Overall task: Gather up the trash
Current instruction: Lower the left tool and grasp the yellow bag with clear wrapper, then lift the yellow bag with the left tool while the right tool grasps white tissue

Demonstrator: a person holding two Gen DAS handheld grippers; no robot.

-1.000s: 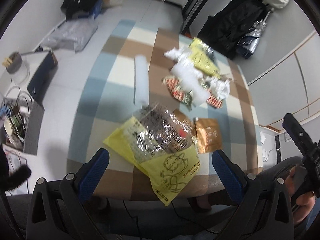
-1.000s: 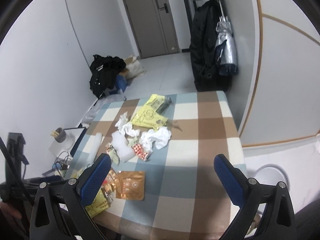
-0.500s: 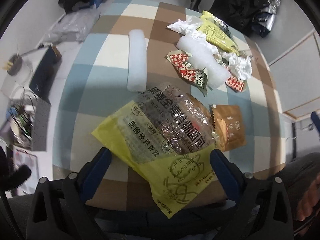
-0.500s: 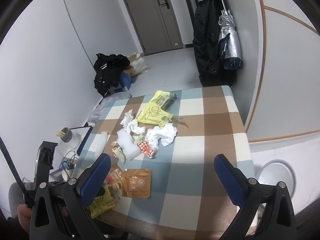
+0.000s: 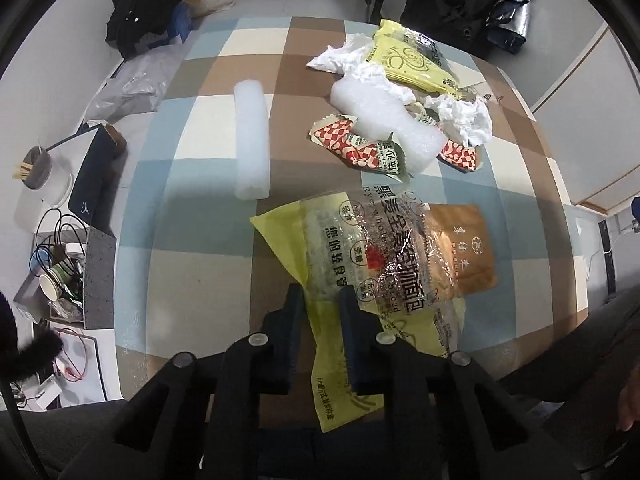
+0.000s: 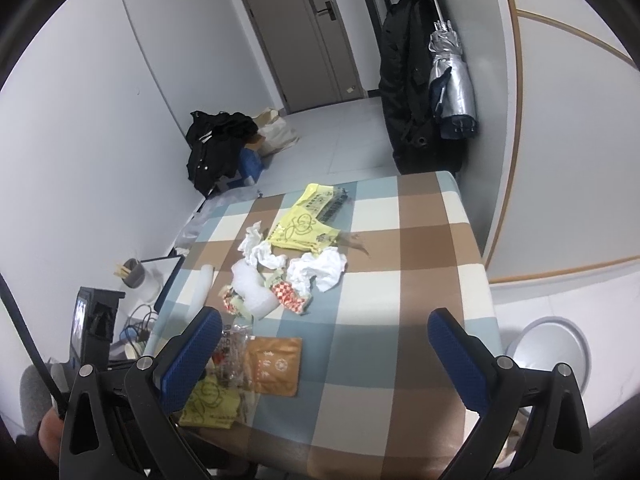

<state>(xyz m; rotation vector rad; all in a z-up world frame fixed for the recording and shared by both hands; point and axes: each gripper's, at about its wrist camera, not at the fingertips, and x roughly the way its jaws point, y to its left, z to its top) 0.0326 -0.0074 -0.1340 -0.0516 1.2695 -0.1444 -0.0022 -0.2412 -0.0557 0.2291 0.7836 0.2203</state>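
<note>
Lowered since the earlier frame and closing, left gripper (image 5: 320, 300) pinching the yellow plastic bag (image 5: 288, 236) under the clear bread wrapper (image 5: 384, 256) at the table's (image 5: 200, 260) near edge; right gripper (image 6: 324, 336) apart, empty; pickup step, next likely a lift clear.

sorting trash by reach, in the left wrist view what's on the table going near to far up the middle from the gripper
left gripper, its jaws closing on the yellow plastic bag → clear bread wrapper lying over that bag → red checkered wrapper → white foam block → crumpled white tissue → yellow bag at the far edge
</note>
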